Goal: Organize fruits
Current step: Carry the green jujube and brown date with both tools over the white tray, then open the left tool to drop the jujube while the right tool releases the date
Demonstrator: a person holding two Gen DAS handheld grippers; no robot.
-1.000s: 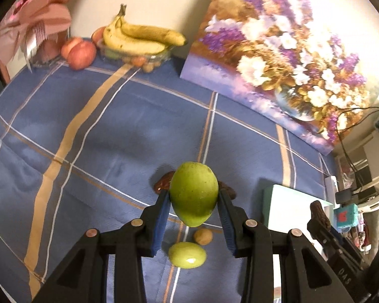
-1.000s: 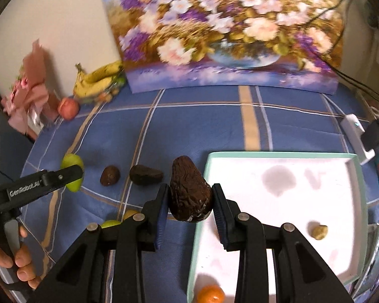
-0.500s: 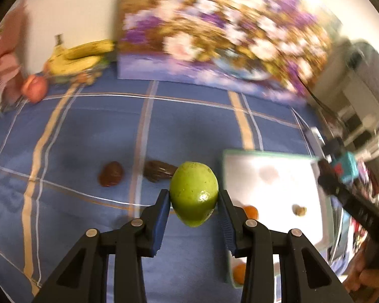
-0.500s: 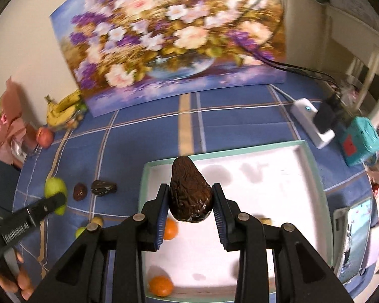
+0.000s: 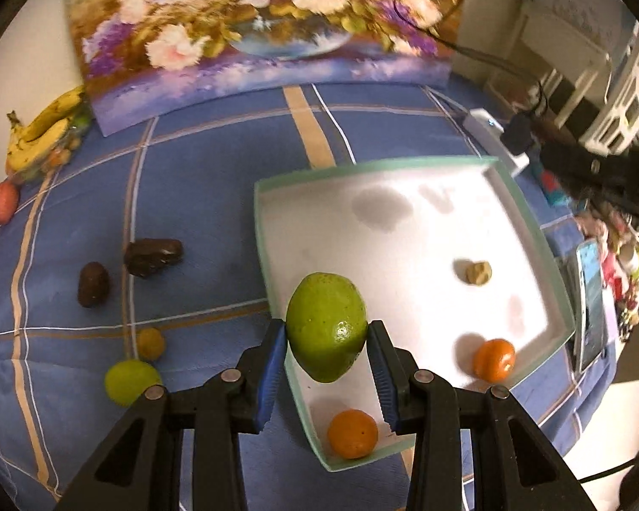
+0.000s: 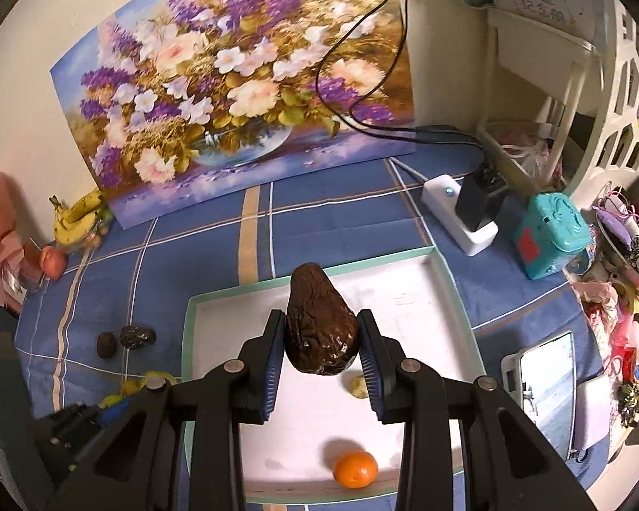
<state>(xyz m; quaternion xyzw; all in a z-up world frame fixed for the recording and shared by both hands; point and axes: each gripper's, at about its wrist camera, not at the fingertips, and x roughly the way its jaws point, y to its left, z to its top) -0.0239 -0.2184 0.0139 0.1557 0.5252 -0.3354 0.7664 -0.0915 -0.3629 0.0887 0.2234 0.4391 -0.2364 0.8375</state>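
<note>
Counter draped in a blue cloth crossed by tan and white stripes. Flower painting propped against the pale wall, filling the upper centre of the right wrist view; black cable trailing across its right edge down to a white power strip with a dark plug, a teal box just right of it. Bananas and a red fruit at the left edge below the painting, cluttered white shelving at the upper right. White tray with a green rim in the centre and right of the left wrist view, carrying two oranges, one at its right corner and one at its lower corner, plus a small brownish lump. Left of the tray on the cloth: two dark fruits, a small yellow fruit and a green fruit toward the lower left. Left hand-held gripper at the bottom centre, blue pads clamped narrowly on either side of a green avocado, held above the tray's left rim. Right hand-held gripper likewise closed around a dark brown wrinkled avocado, stem end up, held over the tray's interior in the middle of its view.
</note>
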